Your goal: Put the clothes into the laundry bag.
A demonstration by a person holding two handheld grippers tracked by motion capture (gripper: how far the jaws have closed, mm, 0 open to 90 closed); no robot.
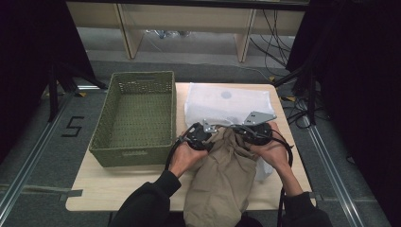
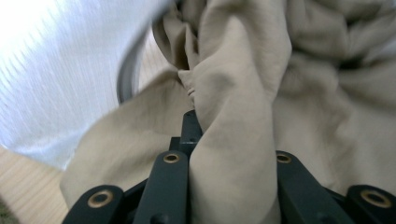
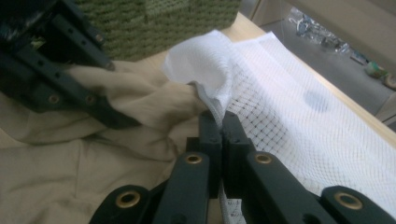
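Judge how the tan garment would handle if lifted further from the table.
Probably floppy: the tan garment bunches into folds between the left gripper fingers. Likely light, since one pinch gathers it. It drapes over the table edge, so it may slide.

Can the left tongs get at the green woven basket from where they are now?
Probably not without letting go: the left tongs are shut on the beige garment. The green woven basket sits beside that hand, nothing standing between them.

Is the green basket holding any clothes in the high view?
No, the green basket has a bare woven floor, while the beige cloth lies beside it on the table.
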